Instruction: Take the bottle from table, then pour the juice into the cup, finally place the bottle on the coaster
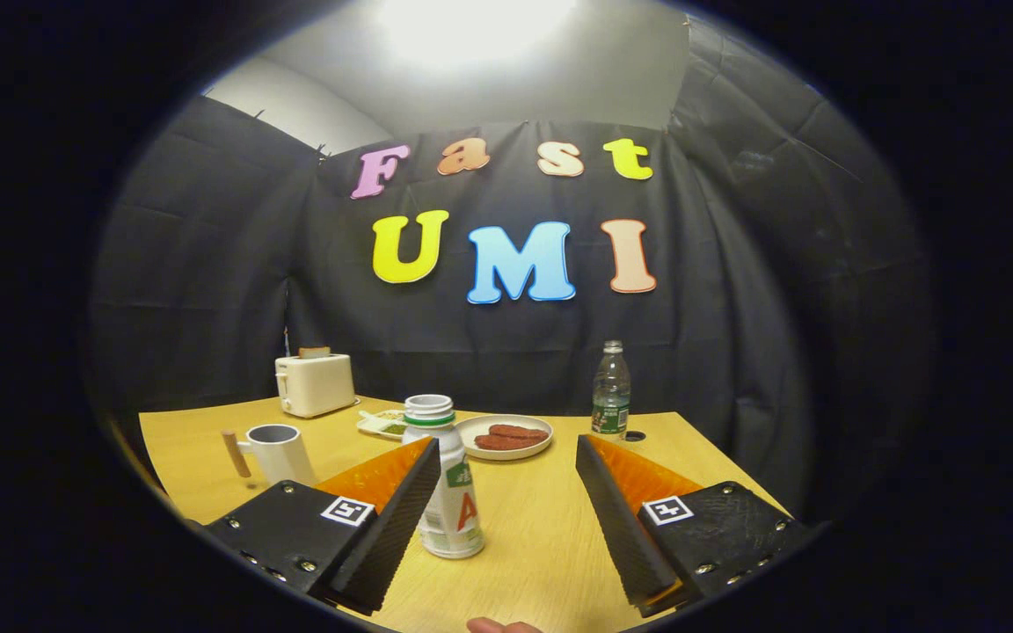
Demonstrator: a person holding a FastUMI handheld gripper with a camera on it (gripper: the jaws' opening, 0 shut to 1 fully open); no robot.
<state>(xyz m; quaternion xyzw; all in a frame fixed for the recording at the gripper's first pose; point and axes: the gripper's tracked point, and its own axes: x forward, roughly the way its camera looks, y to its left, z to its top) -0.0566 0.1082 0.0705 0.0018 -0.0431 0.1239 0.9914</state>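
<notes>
Black cloth hangs as the booth's wall behind a light wooden table (542, 527), with a bright lamp glaring overhead.

From the gripper view, the gripper (506, 457) has its two fingers spread wide apart, holding nothing. The juice bottle (447, 479) stands upright on the table, its long axis vertical and its uncapped mouth pointing straight up. It is white with a green band below the neck and a printed label on its side. It sits in the gap between the fingers but far over to the left one, whose tip overlaps the bottle's shoulder; whether they actually touch cannot be told. The right finger is well apart from the bottle.

Beyond the left finger stands a white cup (280, 454) with a wooden handle sticking out to its left, upright, its mouth open upward. Farther back by the wall is a cream toaster (315, 383) with a slice of bread poking from its slot. Behind the juice bottle lie a small tray (381, 425) of green food and a round plate (505, 437) bearing reddish-brown pieces. A clear water bottle (611, 389) stands upright near the table's far right corner, with a small dark round thing just beside its base.

A fingertip (504, 625) of the person shows at the near edge of the table.
</notes>
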